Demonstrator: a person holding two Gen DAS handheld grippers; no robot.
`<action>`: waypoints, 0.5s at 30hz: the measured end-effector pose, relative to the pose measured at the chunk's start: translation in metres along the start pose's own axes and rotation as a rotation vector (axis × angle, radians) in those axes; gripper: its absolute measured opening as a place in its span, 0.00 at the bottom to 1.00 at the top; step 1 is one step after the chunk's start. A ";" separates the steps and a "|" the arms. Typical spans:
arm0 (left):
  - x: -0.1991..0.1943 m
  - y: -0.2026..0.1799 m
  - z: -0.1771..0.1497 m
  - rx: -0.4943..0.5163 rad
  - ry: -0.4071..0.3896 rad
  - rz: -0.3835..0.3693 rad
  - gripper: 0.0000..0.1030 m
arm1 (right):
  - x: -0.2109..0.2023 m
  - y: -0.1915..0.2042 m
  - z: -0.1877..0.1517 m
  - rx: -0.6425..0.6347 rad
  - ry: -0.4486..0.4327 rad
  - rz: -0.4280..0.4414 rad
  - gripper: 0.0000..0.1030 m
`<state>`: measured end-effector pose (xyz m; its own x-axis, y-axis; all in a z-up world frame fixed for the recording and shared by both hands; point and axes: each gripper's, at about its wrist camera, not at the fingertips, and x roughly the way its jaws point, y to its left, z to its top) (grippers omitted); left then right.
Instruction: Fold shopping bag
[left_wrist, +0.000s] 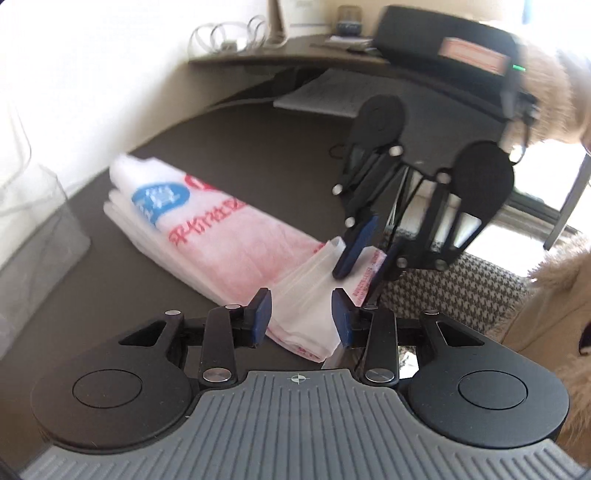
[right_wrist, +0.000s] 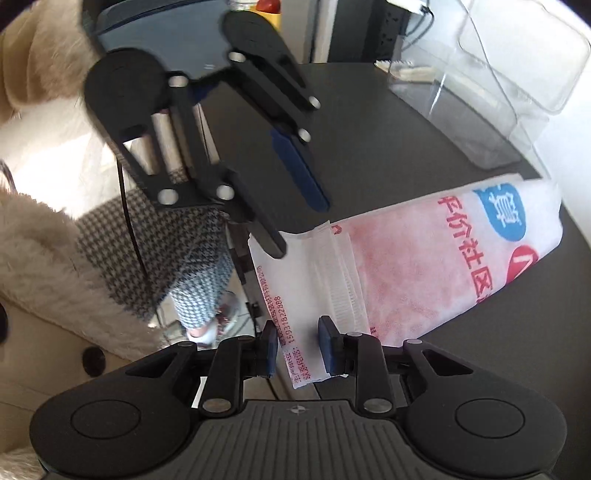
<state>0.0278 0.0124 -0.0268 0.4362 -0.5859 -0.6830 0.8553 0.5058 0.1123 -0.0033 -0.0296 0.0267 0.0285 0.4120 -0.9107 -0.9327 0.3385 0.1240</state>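
Nearest to the left wrist camera were the blue pads of the left gripper (left_wrist: 301, 319), standing apart with the near end of the shopping bag (left_wrist: 229, 243) between them, not yet pinched. From the other side the right gripper (right_wrist: 297, 349) was also open, a little narrower, its pads on both sides of the printed edge of the same end.

That bag lay on the dark table (left_wrist: 258, 147) as a long flat band, already in several layers, with the handle end hanging over the near table edge and the blue logo far away. It looked like thin plastic film: very light, soft, slippery, easy to spring open again. I judged the best hold was at the near corners of the narrow end, all layers together.

At the far left stood a clear plastic box (right_wrist: 517, 81).
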 end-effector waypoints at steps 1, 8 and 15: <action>-0.006 -0.006 0.001 0.055 -0.021 -0.004 0.44 | 0.000 -0.009 0.002 0.039 0.004 0.035 0.24; 0.026 -0.008 -0.002 0.093 0.100 -0.038 0.39 | -0.003 -0.041 0.000 0.195 -0.015 0.181 0.23; 0.048 0.029 -0.005 -0.131 0.179 -0.126 0.21 | -0.005 -0.049 -0.002 0.232 -0.037 0.222 0.20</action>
<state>0.0719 0.0025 -0.0602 0.2621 -0.5338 -0.8040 0.8512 0.5204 -0.0680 0.0417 -0.0502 0.0238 -0.1499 0.5266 -0.8368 -0.8108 0.4189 0.4089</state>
